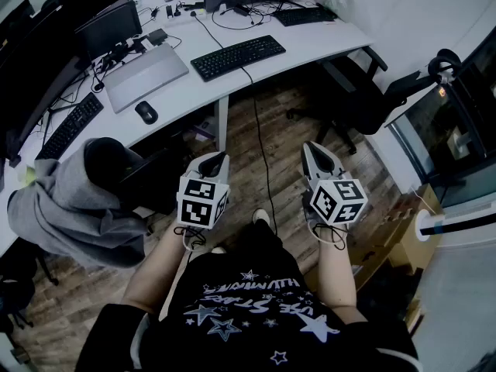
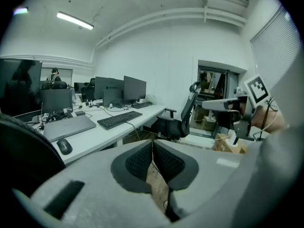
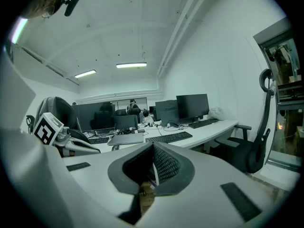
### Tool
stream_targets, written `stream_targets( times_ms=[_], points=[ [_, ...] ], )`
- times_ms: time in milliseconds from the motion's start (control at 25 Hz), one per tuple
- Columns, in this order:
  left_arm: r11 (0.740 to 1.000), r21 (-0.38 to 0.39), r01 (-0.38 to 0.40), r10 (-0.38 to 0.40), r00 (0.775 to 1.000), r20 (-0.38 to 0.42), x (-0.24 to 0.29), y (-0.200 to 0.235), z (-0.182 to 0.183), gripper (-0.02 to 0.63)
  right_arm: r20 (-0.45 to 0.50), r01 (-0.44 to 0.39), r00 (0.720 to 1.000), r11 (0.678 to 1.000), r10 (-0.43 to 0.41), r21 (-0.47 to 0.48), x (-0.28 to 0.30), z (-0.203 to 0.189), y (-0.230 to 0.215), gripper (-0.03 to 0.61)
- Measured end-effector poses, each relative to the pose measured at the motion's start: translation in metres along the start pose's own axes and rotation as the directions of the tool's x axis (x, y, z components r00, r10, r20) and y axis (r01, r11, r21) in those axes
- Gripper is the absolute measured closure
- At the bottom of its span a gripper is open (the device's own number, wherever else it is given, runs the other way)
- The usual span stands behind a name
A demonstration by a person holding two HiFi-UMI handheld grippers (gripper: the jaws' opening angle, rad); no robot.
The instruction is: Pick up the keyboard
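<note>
A black keyboard (image 1: 238,56) lies on the white desk (image 1: 194,91), its cable running off the front edge; it also shows in the left gripper view (image 2: 119,119) and the right gripper view (image 3: 169,137). My left gripper (image 1: 215,158) and right gripper (image 1: 311,147) hover side by side over the wooden floor, well short of the desk. Both are shut with nothing between their jaws. The left gripper (image 2: 152,144) and the right gripper (image 3: 153,147) point toward the desk.
A closed grey laptop (image 1: 146,75) and a black mouse (image 1: 146,112) sit left of the keyboard. Monitors (image 1: 108,28) and two more keyboards (image 1: 71,125) line the desk. A chair with a grey hoodie (image 1: 70,204) stands at left, a black office chair (image 1: 372,95) at right.
</note>
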State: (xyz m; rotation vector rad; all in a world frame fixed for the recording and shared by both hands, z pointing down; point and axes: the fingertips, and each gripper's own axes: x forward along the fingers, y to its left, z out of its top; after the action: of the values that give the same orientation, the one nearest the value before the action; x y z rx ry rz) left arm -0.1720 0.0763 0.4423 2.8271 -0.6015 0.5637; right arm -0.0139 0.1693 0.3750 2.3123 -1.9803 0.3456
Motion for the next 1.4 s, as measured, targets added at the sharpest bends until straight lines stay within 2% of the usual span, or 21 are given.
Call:
stream_targets(
  times_ms=[440,600,840,1000,1080,1120,1160,1280,1400],
  points=[
    [0.999,-0.027,0.018,-0.019,0.999,-0.043,-0.003,0.008,-0.027,0.589,-0.045,0.015,0.999,0.999,-0.013,0.04,0.001,-0.031,0.014,0.575],
    [0.999,-0.05,0.012,-0.014,0.998,-0.055,0.003,0.011,-0.03,0.589,-0.021,0.011,1.0,0.998,-0.01,0.065,0.006,-0.028,0.008,0.575],
    [0.997,-0.025,0.068,-0.067,0.997,0.031,0.025,0.001,0.005,0.589,0.061,-0.026,0.998,0.994,0.019,0.103,0.026,-0.008,-0.02,0.575],
    [1.0,0.013,0.02,-0.021,0.997,0.078,0.061,0.004,0.037,0.586,0.067,-0.023,0.998,0.992,0.014,0.127,0.05,0.004,-0.066,0.574],
    [1.0,0.022,-0.007,0.005,0.997,0.081,0.082,0.006,0.051,0.583,0.069,-0.063,0.996,0.987,0.054,0.146,0.063,0.011,-0.088,0.571],
    [1.0,0.021,-0.017,0.015,0.997,0.08,0.093,0.006,0.057,0.58,0.067,-0.087,0.995,0.985,0.078,0.152,0.07,0.014,-0.098,0.549],
    [1.0,0.015,-0.024,0.023,0.997,0.079,0.103,0.005,0.063,0.563,0.062,-0.11,0.993,0.982,0.102,0.153,0.077,0.017,-0.108,0.512],
    [0.999,-0.016,-0.046,0.047,0.996,0.077,0.13,0.006,0.076,0.41,0.05,-0.171,0.985,0.973,0.165,0.154,0.1,0.026,-0.137,0.445],
    [0.996,-0.029,-0.084,0.086,0.994,0.061,0.149,0.009,0.081,0.305,0.037,-0.227,0.974,0.961,0.224,0.158,0.118,0.03,-0.159,0.361]
  ],
)
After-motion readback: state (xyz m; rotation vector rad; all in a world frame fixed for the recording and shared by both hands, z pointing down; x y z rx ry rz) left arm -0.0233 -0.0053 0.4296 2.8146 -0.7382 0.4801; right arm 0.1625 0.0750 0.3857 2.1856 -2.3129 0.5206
